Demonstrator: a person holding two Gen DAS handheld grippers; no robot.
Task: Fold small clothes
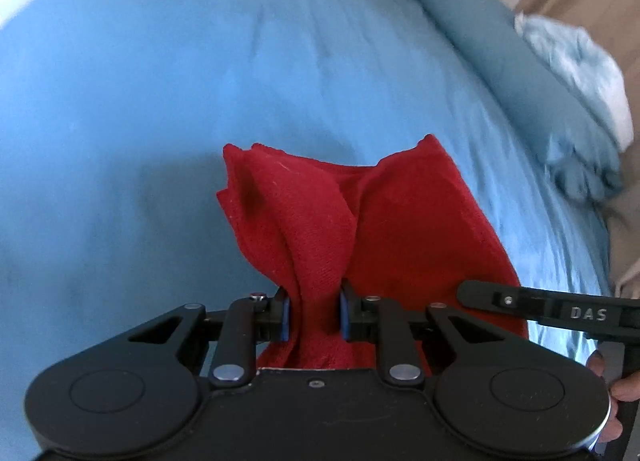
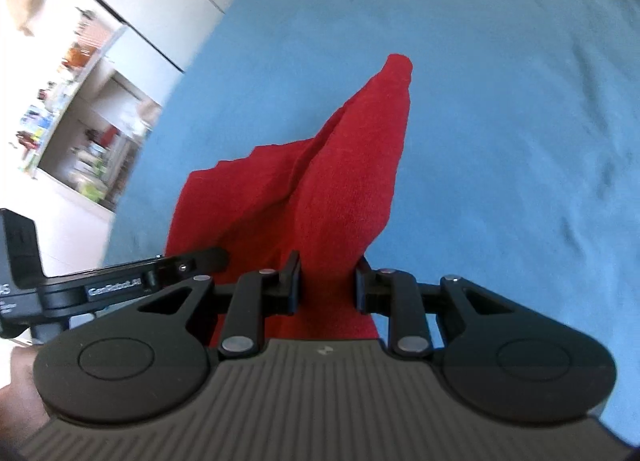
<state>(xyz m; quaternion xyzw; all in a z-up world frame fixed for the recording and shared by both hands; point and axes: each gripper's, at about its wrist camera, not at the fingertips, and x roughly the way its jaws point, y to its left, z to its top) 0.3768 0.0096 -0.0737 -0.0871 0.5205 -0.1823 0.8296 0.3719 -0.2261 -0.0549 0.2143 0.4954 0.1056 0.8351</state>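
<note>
We have the red cloth point(image 1: 360, 221) pinched at both ends and lifted off the blue bed point(image 1: 160, 81). Our left hand-held gripper point(image 1: 314, 315) is clamped on a bunched edge, blue pads pressing the fabric from both sides, and our right hand-held gripper point(image 2: 328, 285) grips the neighbouring stretch the same way. The two sit just beside each other: in each view the other tool pokes into frame.

This one looks light, soft and floppy, we'd say a knit or terry weave. It droops in loose folds between the grips and tapers to a hanging point in the right wrist view. Nothing fragile or slippery about it, but it won't hold a shape on its own. Corners and hems look like the best places to hold, so a crease can fall straight.

Plenty of open sheet ahead of us for laying it down. Rolled teal bedding point(image 1: 500, 45) lines the right edge, and the mattress drops off beyond it; we'd keep toward the middle.
</note>
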